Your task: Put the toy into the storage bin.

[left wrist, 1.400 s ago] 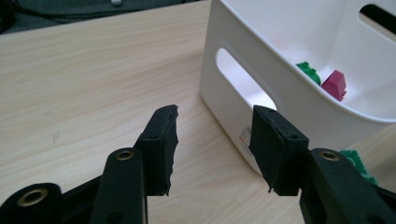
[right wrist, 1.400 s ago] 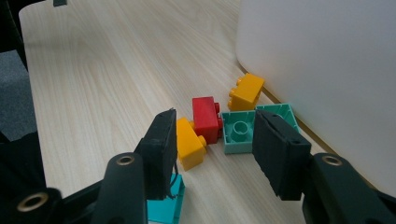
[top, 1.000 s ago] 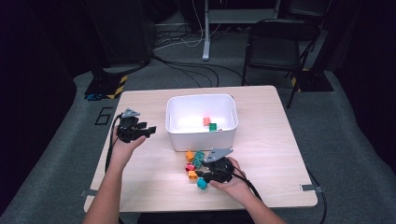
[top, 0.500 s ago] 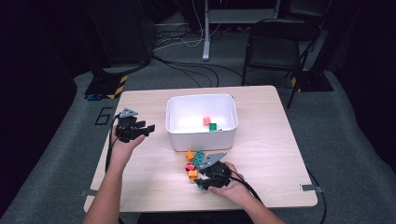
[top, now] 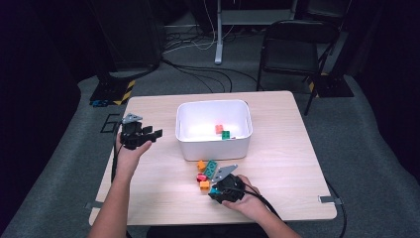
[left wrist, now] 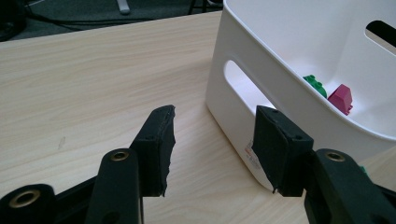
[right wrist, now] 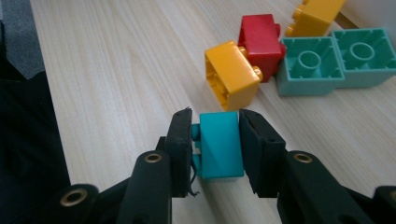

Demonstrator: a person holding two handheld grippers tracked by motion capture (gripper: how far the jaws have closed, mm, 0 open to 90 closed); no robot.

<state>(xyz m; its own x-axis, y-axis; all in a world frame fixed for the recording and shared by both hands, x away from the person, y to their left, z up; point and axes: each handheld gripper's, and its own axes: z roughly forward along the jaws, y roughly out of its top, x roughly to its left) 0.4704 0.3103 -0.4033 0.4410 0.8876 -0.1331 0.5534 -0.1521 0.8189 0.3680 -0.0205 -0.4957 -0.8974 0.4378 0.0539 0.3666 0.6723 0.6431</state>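
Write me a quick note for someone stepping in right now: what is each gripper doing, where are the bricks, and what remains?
Right gripper: its jaws have just been closing and are now shut on the teal brick, low over the table.
Left gripper: open, nothing between its fingers, beside the white bin.
Done: a pink brick and a green brick lie in the bin.
Left: probably carry the teal brick to the bin, then the ones on the table: yellow brick, red brick, a second yellow brick and the long mint brick.
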